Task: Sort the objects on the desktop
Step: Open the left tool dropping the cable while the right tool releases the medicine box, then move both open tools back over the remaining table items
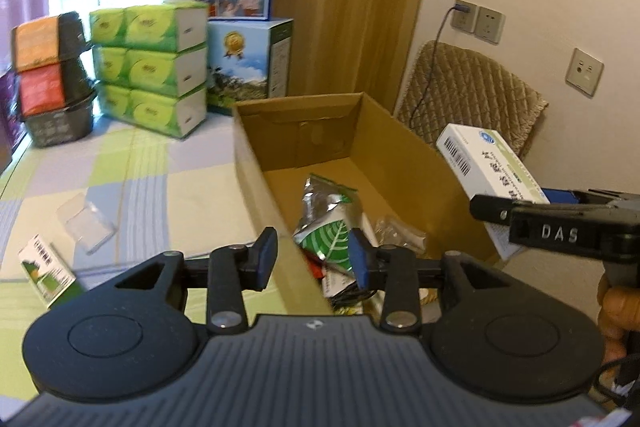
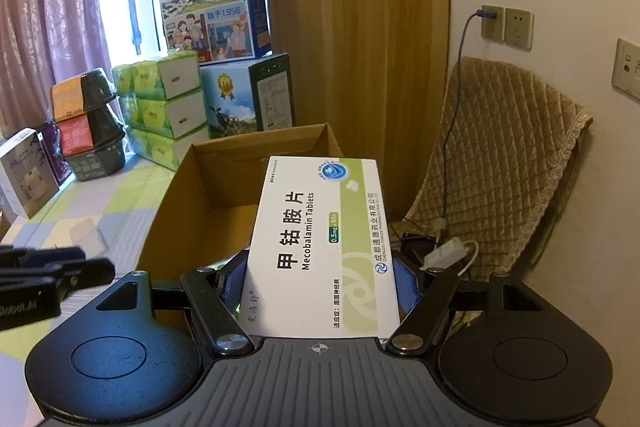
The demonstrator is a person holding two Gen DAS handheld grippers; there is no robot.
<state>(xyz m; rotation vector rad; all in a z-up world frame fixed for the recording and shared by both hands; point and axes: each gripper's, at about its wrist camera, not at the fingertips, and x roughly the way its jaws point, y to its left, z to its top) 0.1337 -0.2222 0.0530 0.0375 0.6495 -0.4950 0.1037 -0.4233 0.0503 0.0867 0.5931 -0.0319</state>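
- the right gripper [image 2: 320, 283] is pinching the tablet box [image 2: 320, 247], carrying it above the cardboard box [image 2: 208, 183];
- the left gripper [image 1: 314, 255] is hanging spread, empty;
- next, i'd say: lowering and releasing inside

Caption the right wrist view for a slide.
Right gripper holds a Mecobalamin tablet box above the open cardboard box.

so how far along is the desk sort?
Done: a foil pouch and other packets already lie in the cardboard box. In hand: the right gripper clamps a Mecobalamin tablet box above it; the left gripper is open, empty. Left: a clear plastic case and a small green carton on the tablecloth.
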